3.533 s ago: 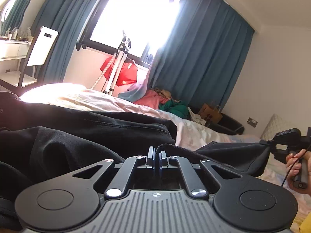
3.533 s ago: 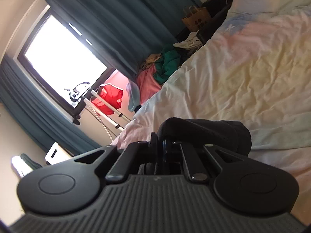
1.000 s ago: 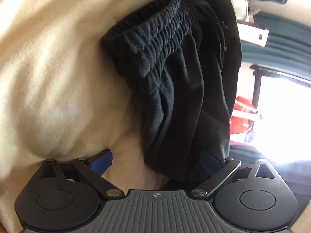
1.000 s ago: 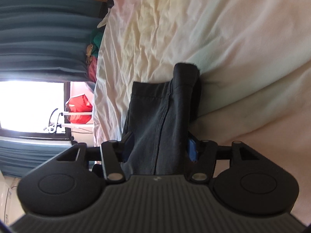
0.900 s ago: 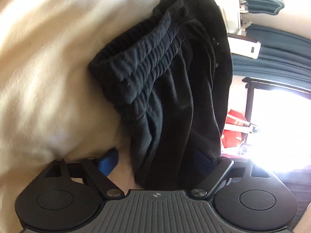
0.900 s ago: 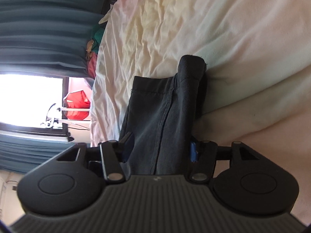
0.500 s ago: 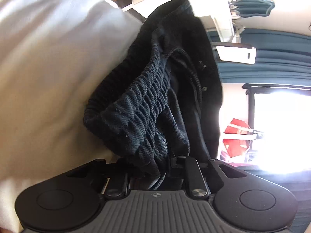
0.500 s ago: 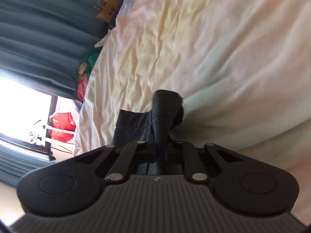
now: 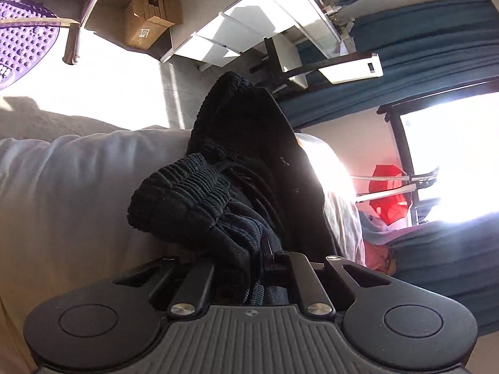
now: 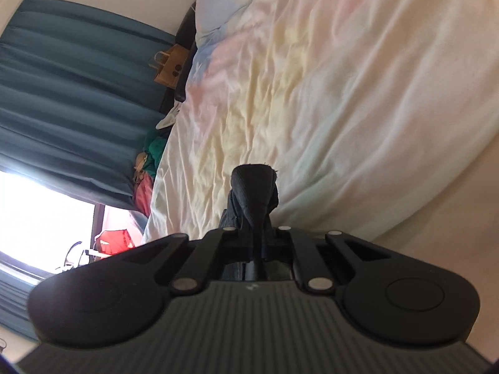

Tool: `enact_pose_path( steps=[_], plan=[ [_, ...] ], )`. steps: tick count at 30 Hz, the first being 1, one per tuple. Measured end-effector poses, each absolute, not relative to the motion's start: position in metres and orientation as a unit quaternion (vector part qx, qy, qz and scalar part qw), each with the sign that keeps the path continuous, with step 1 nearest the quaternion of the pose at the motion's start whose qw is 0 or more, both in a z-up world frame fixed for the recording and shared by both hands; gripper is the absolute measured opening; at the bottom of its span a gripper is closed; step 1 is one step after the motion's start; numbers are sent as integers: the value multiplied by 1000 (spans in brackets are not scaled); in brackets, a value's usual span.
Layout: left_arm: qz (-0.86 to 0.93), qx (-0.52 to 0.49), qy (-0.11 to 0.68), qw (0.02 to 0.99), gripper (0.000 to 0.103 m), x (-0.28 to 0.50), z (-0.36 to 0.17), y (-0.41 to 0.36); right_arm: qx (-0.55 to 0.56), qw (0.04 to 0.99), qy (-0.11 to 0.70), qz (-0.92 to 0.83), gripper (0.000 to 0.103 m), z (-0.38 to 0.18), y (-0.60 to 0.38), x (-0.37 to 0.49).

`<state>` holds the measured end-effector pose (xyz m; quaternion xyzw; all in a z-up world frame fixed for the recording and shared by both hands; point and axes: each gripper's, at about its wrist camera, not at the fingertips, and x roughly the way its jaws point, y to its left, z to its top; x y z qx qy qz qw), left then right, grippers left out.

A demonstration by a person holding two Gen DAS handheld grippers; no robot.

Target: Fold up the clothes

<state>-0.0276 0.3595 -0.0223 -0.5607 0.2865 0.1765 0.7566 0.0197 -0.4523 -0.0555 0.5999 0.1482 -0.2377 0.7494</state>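
Observation:
Black trousers with a ribbed elastic waistband [image 9: 187, 199] bunch up in the left wrist view, lifted off the pale bed cover [image 9: 68, 187]. My left gripper [image 9: 265, 254] is shut on the waistband end of the cloth, which spills over its fingers. In the right wrist view my right gripper [image 10: 257, 233] is shut on a thin black fold of the trousers [image 10: 254, 184], which sticks up between the fingers above the pastel bed sheet [image 10: 343, 93]. The rest of the garment is hidden below the right gripper.
Beside the bed are a white desk [image 9: 249, 28], a cardboard box [image 9: 149, 21] and a purple mat [image 9: 21, 40] on the floor. Blue curtains [image 10: 71, 99] frame a bright window. A heap of coloured clothes [image 10: 149, 162] and a paper bag [image 10: 170, 65] lie by the bed's far side.
Both grippers went from open around the trousers to shut on them. The left one has risen and rolled, lifting the waistband off the bed. The right one tilted up a little.

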Motion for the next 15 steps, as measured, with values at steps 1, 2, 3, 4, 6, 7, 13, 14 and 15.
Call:
enact_pose_path(
  steps=[1, 2, 3, 4, 6, 7, 13, 14, 15],
  plan=[
    [182, -551, 296, 759, 8, -37, -30, 361, 601, 745, 153, -246, 7, -56, -452, 15],
    [188, -541, 305, 761, 8, -45, -38, 362, 599, 739, 166, -260, 7, -59, -450, 13],
    [195, -527, 319, 763, 9, -43, -48, 362, 596, 733, 180, -273, 7, -62, -449, 12],
    [202, -513, 332, 765, 9, -42, -58, 363, 590, 730, 197, -284, 7, -66, -448, 13],
    [213, -492, 357, 765, 10, -38, -82, 365, 580, 721, 231, -301, 7, -79, -446, 16],
    [212, -488, 363, 765, 10, -35, -88, 365, 594, 710, 226, -303, 8, -86, -446, 14],
    [212, -453, 370, 783, 14, -20, -91, 353, 605, 700, 208, -319, 11, -90, -434, 10],
    [212, -448, 369, 786, 16, -19, -88, 351, 591, 709, 216, -320, 12, -84, -432, 13],
    [212, -443, 368, 790, 19, -19, -86, 349, 576, 718, 223, -322, 15, -77, -431, 16]
  ],
)
